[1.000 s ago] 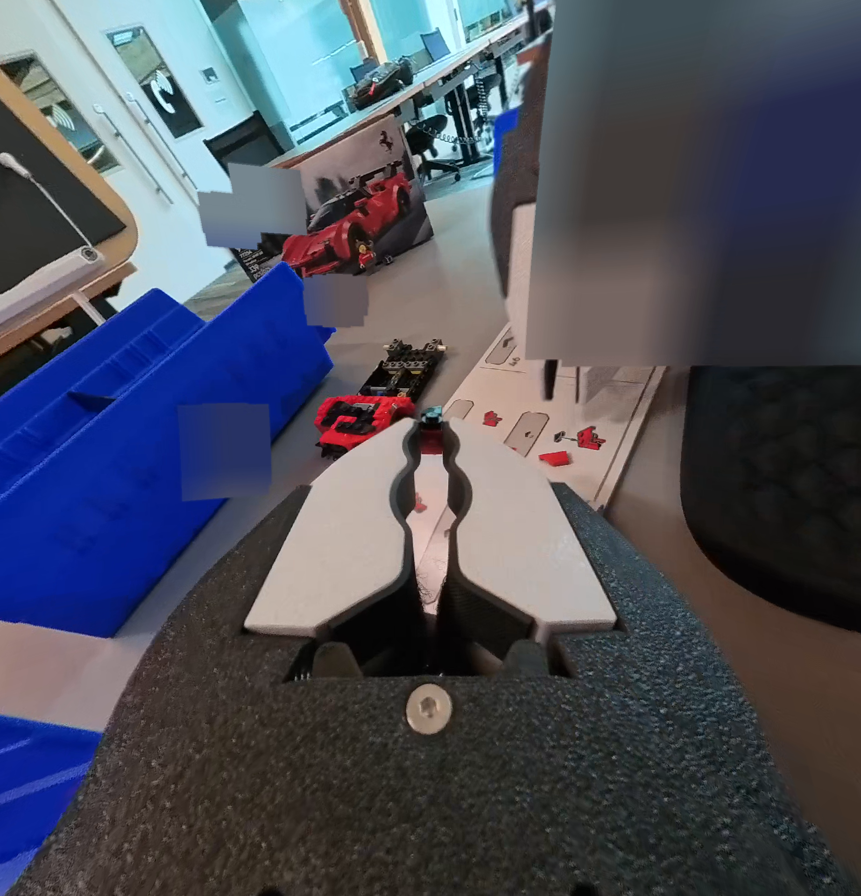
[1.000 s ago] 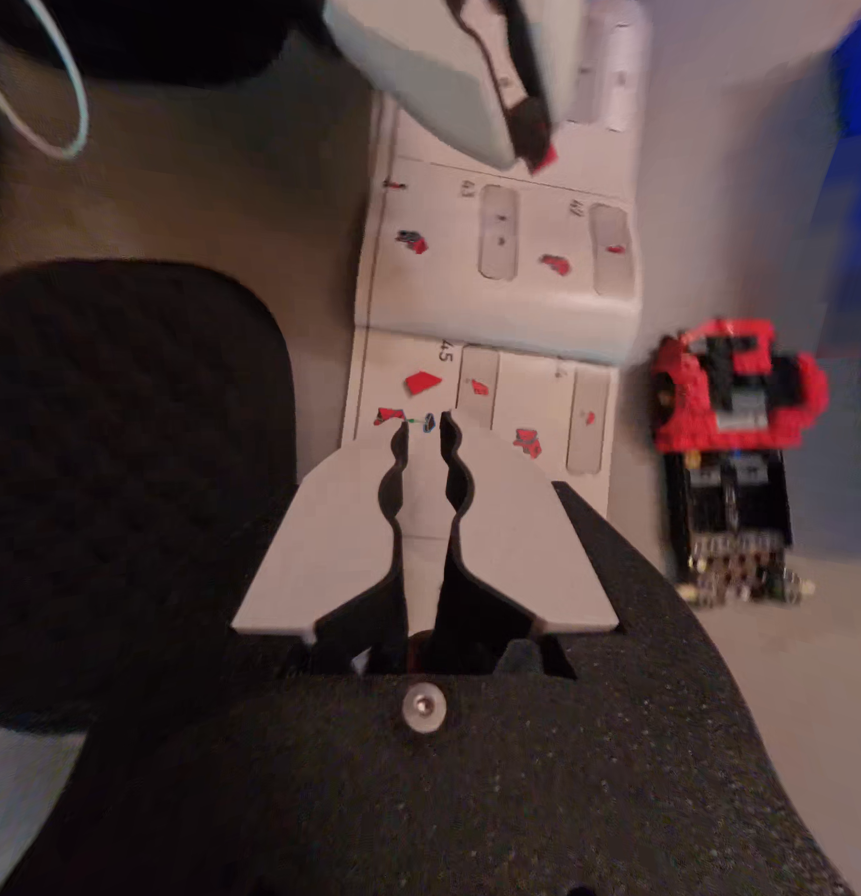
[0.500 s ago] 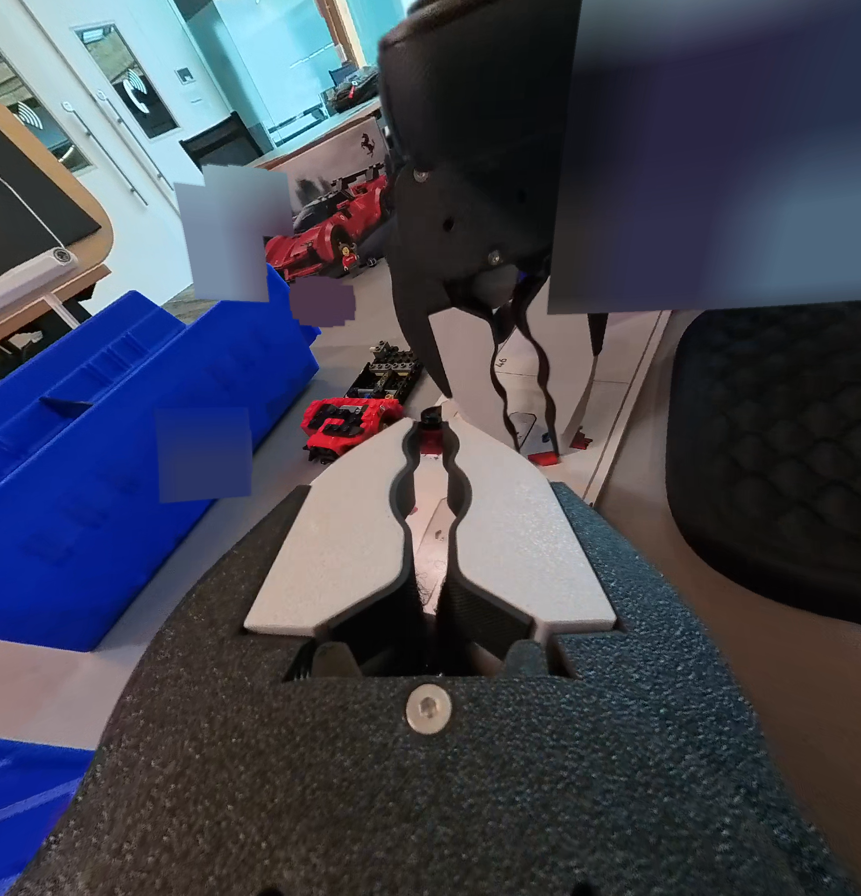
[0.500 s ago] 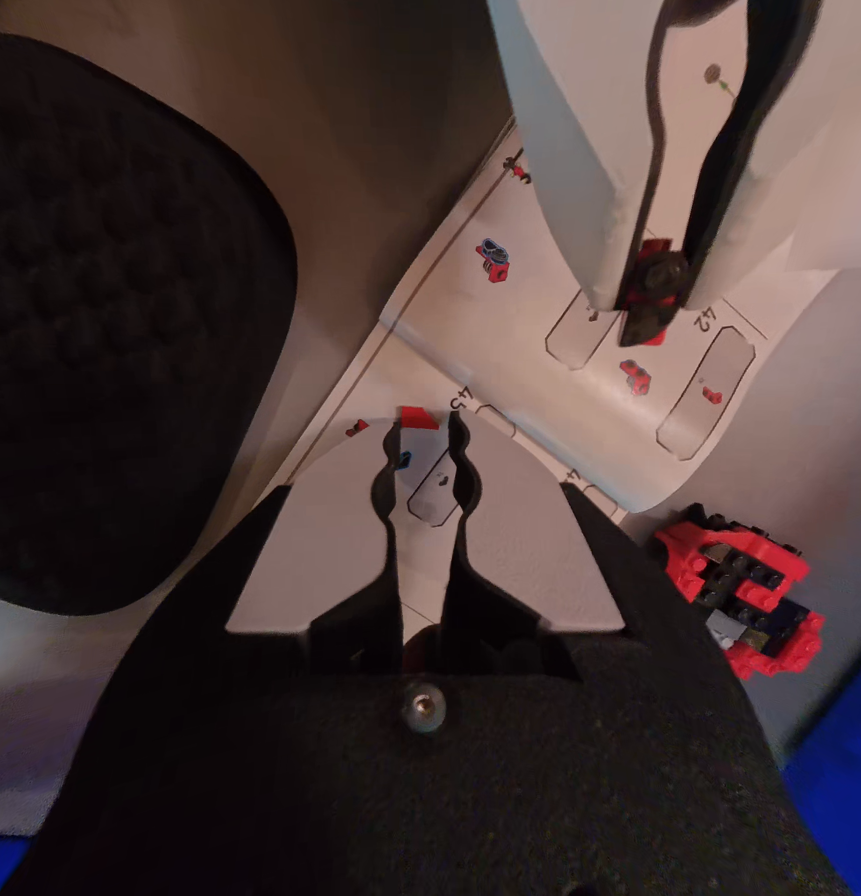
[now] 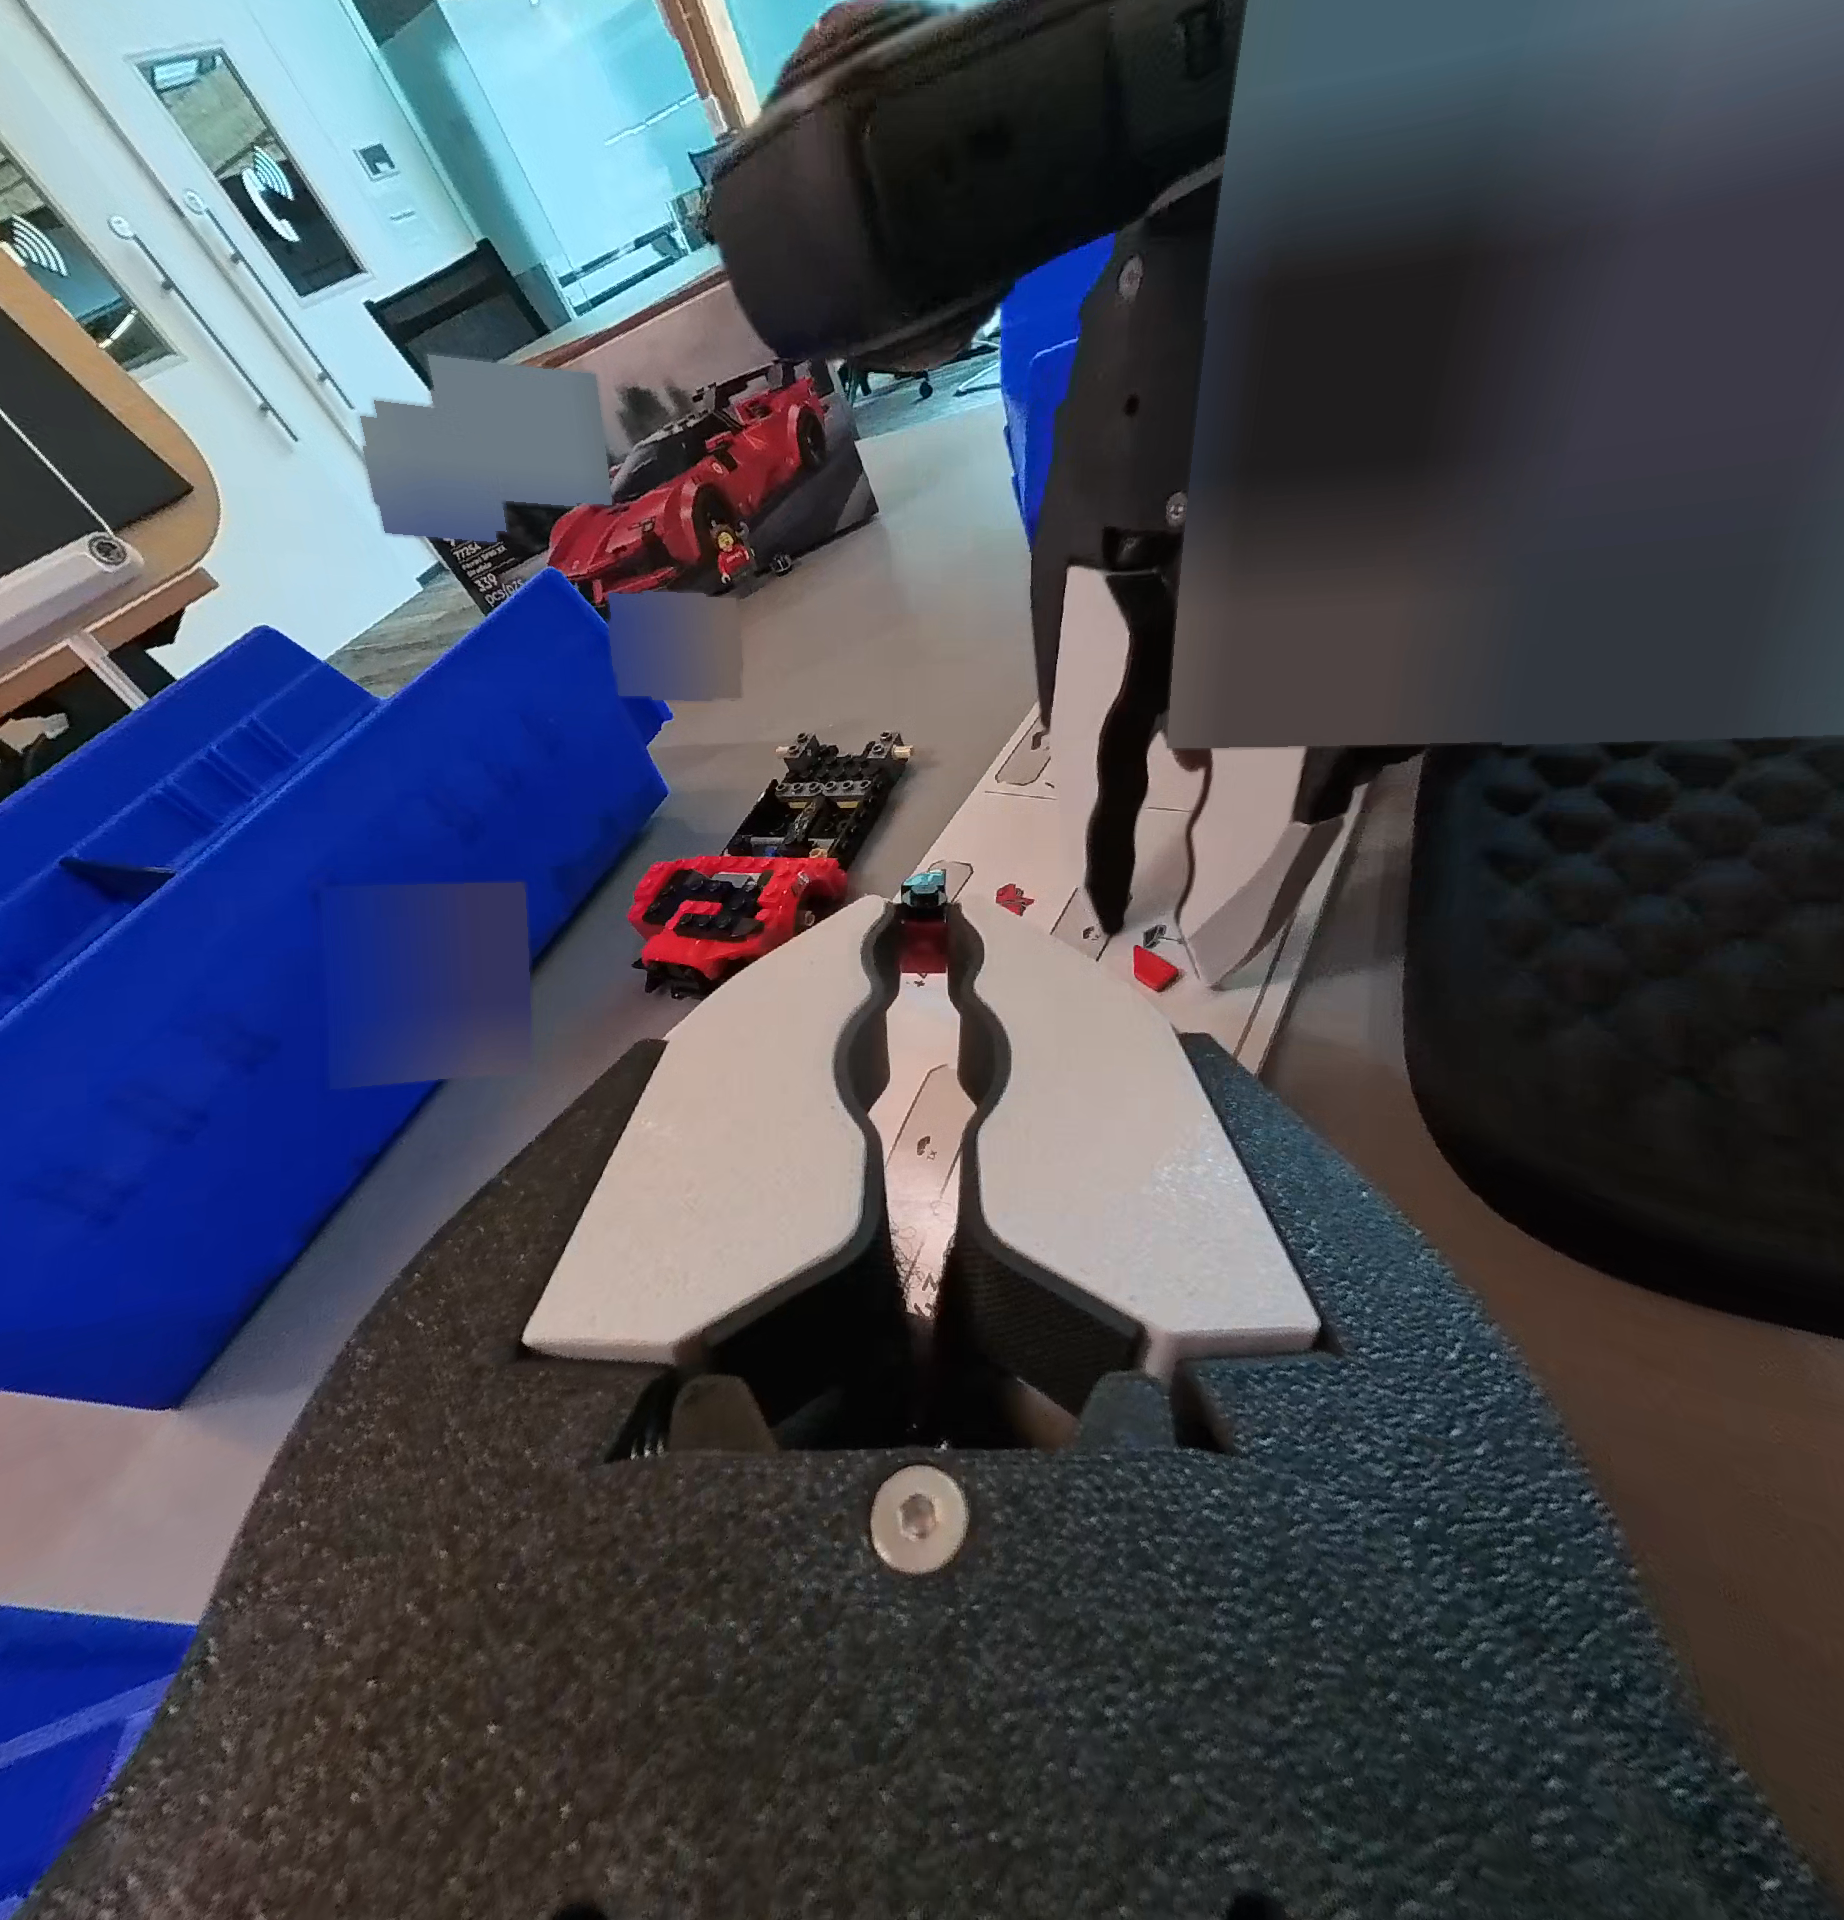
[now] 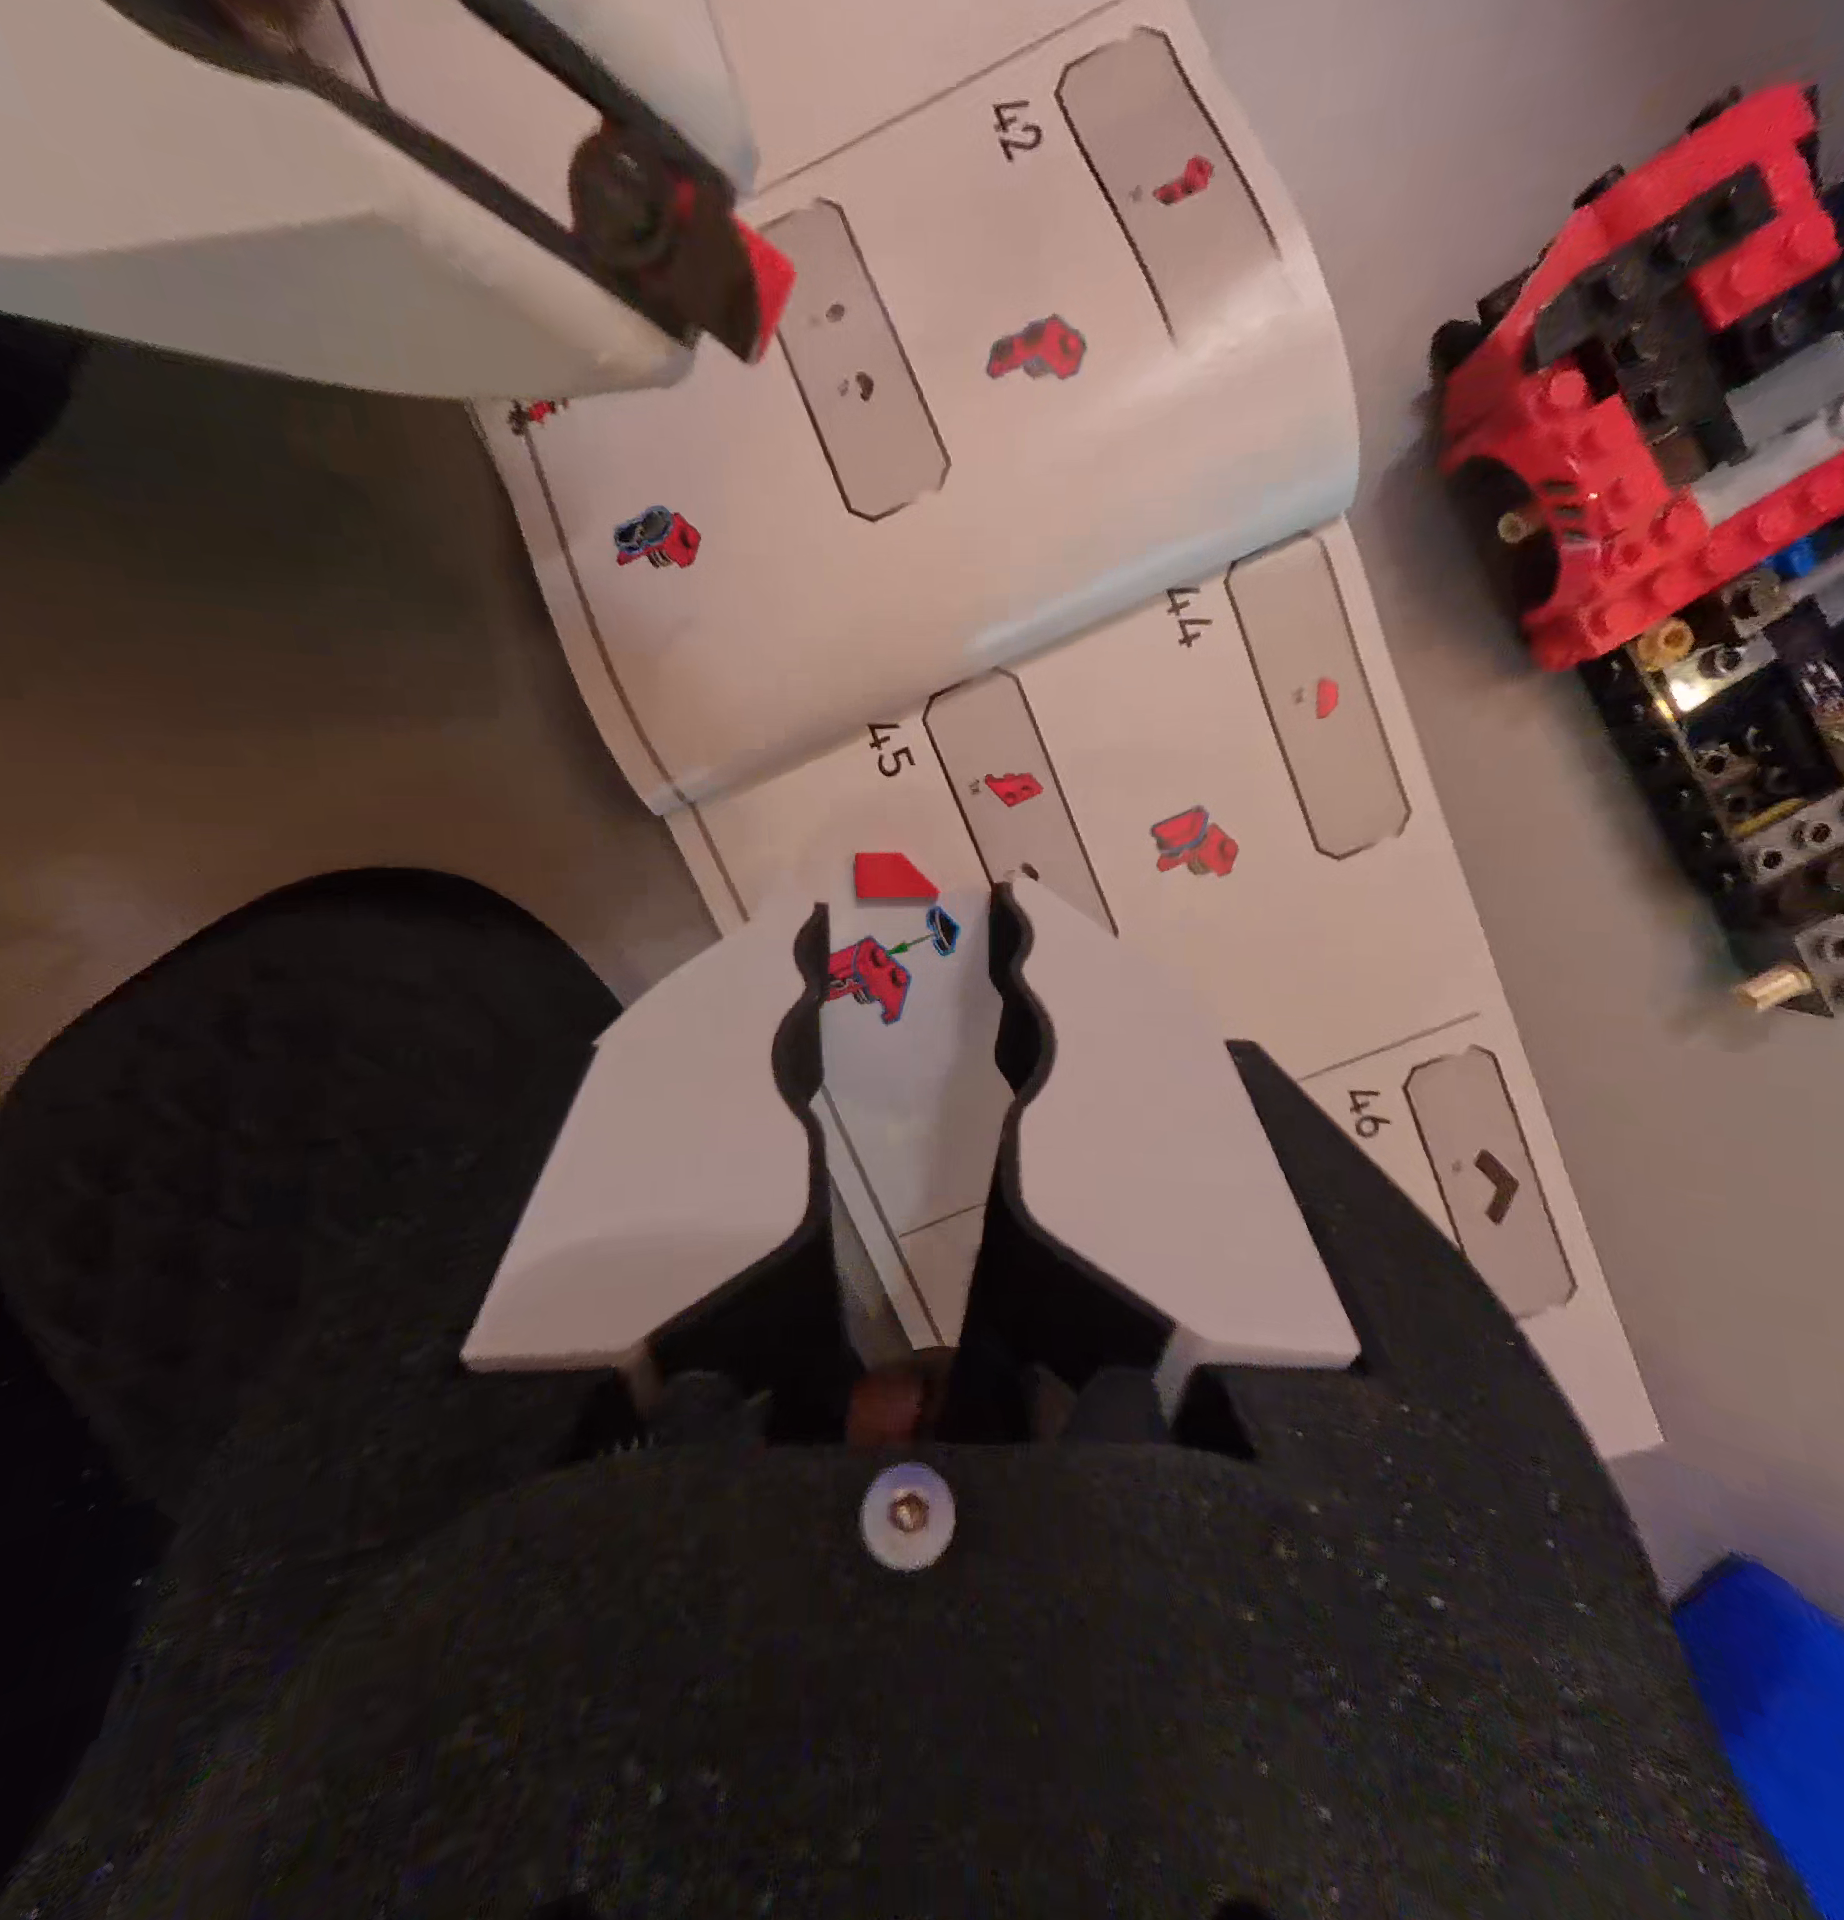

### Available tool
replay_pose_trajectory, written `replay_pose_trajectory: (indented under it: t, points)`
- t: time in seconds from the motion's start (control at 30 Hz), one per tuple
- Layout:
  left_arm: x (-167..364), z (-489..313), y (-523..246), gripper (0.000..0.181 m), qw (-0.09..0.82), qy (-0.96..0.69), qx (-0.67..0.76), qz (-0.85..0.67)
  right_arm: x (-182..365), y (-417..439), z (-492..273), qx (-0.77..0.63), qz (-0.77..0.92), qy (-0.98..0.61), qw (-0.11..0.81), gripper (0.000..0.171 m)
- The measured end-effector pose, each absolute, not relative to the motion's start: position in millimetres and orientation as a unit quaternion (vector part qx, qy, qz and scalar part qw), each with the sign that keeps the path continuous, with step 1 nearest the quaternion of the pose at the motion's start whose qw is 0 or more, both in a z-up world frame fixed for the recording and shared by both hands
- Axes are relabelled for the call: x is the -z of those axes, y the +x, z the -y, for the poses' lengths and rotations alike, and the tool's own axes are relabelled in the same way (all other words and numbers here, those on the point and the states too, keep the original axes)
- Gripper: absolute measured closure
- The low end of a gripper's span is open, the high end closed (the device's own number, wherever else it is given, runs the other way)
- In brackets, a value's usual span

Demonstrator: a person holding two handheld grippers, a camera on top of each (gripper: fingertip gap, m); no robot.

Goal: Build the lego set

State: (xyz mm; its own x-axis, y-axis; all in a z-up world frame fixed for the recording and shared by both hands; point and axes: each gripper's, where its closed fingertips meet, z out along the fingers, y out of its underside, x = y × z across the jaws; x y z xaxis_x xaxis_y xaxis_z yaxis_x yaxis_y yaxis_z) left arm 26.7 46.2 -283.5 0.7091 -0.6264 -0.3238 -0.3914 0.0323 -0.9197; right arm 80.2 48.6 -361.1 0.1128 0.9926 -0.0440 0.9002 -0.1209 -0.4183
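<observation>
On a grey table (image 5: 897, 582) lies an open instruction booklet (image 6: 1001, 540). The left gripper (image 5: 923, 914) pinches a small red-and-black piece (image 5: 923, 902). The right gripper (image 6: 902, 914), fingers apart and empty, hangs above a loose red wedge (image 6: 892, 875). The half-built car (image 6: 1676, 447) sits far right. Next, I think, it must grab that wedge.

L wrist: low, forward | R wrist: overhead, close | shared: booklet (image 6: 1001, 582), car (image 5: 752, 894)
</observation>
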Motion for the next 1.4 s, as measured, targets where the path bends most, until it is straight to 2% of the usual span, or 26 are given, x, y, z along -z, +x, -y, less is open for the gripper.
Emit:
replay_pose_trajectory:
  t: [0.13,0.3,0.47,0.6,0.73,0.9,1.07,1.3,1.4]
  points:
    - [281.9,-46.5,24.5,0.174,0.619,-0.689,0.093,-0.366,358.6,84.6,-52.7,-0.135,0.704,-0.681,0.146,0.142]
    - [282.5,-46.3,23.5,0.174,0.615,-0.693,0.1,-0.363,357.5,100.6,-56.2,-0.109,0.897,-0.394,0.166,0.159]
    - [281.9,-44.0,23.2,0.174,0.608,-0.693,0.11,-0.37,351.0,86.5,-60.0,-0.159,0.909,-0.356,0.15,0.157]
    - [285.7,-35.1,24.2,0.174,0.592,-0.692,0.112,-0.397,356.0,80.2,-51.3,-0.15,0.931,-0.319,0.095,0.155]
    - [288.7,-31.5,25.2,0.174,0.586,-0.693,0.132,-0.4,360.5,74.2,-44.4,-0.15,0.943,-0.287,0.082,0.155]
    - [293.6,-29.8,26.9,0.174,0.575,-0.697,0.16,-0.398,361.6,72.4,-43.8,-0.163,0.938,-0.296,0.078,0.162]
    - [298.6,-30.6,28.1,0.174,0.567,-0.704,0.178,-0.389,356.0,69.5,-44.9,-0.215,0.892,-0.387,0.093,0.163]
    - [286.0,-36.9,21.6,0.174,0.594,-0.701,0.209,-0.336,272.1,32.4,-44.8,-0.335,0.751,-0.54,0.177,0.164]
    - [278.7,-35.3,22.4,0.174,0.611,-0.686,0.21,-0.334,262.2,25.2,-37.9,-0.316,0.754,-0.549,0.173,0.164]
